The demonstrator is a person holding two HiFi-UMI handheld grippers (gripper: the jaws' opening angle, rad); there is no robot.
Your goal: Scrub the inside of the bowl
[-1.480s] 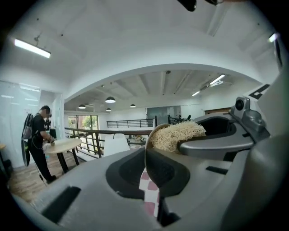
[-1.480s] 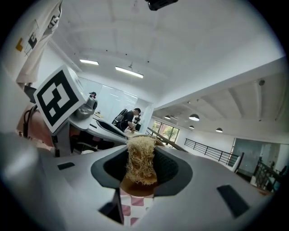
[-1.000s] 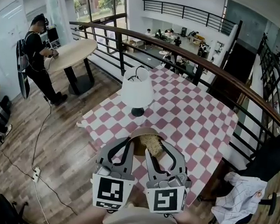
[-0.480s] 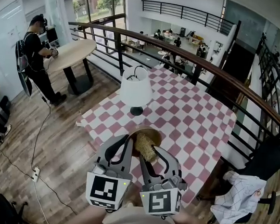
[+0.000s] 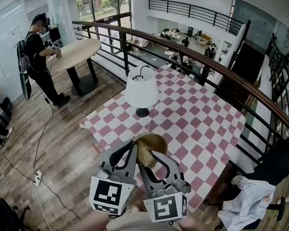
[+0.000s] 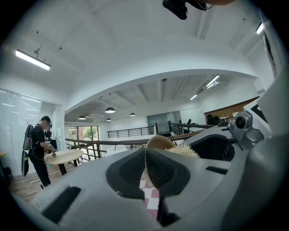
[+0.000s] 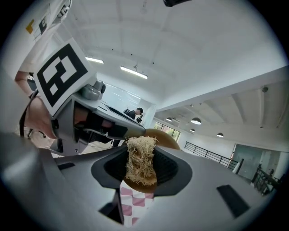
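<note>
One brown bowl (image 5: 156, 138) is hanging tilted over the near part of the checked worktop (image 5: 199, 122). The left tongs (image 6: 145, 155) are pinching its thin rim, pressed almost together on it. Inside the bowl, the right tongs (image 5: 150, 160) are clamping a straw-coloured fibre scrubber (image 7: 140, 158) and holding it against the inner wall. Scrubbing is seemingly under way. How clean the inside is getting cannot be told, so more rubbing around the wall is probably waiting.
</note>
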